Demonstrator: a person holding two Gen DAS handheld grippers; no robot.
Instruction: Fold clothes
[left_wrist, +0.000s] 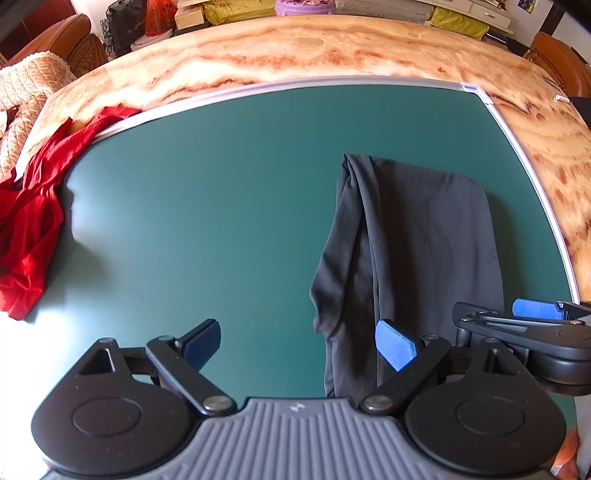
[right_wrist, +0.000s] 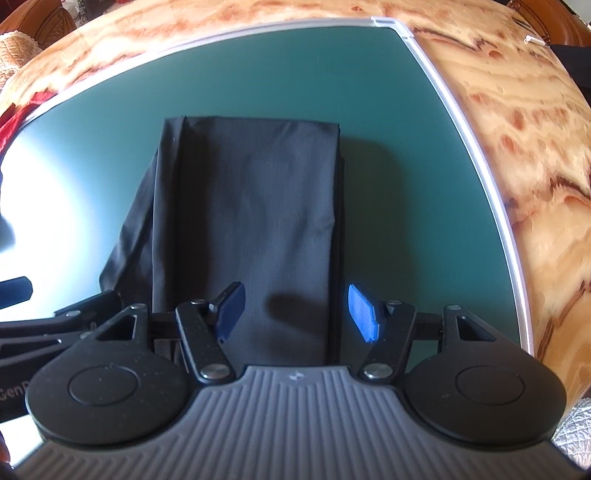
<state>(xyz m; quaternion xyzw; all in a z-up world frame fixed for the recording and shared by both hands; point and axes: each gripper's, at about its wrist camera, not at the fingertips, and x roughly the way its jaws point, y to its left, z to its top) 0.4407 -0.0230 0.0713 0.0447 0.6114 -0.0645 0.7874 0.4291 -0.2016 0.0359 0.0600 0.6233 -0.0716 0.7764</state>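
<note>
Our right gripper (right_wrist: 295, 308) hangs wide open and empty over the near end of the long folded black cloth garment (right_wrist: 255, 221); our left gripper (left_wrist: 301, 345), equally spread and empty, has it just rightward. Soft, light, probably slippery: we'd pinch its near corners.

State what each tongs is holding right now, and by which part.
Nothing is held. The left tongs and right tongs both stand open above the near end of the folded black garment; no cloth lies between their fingers.
</note>
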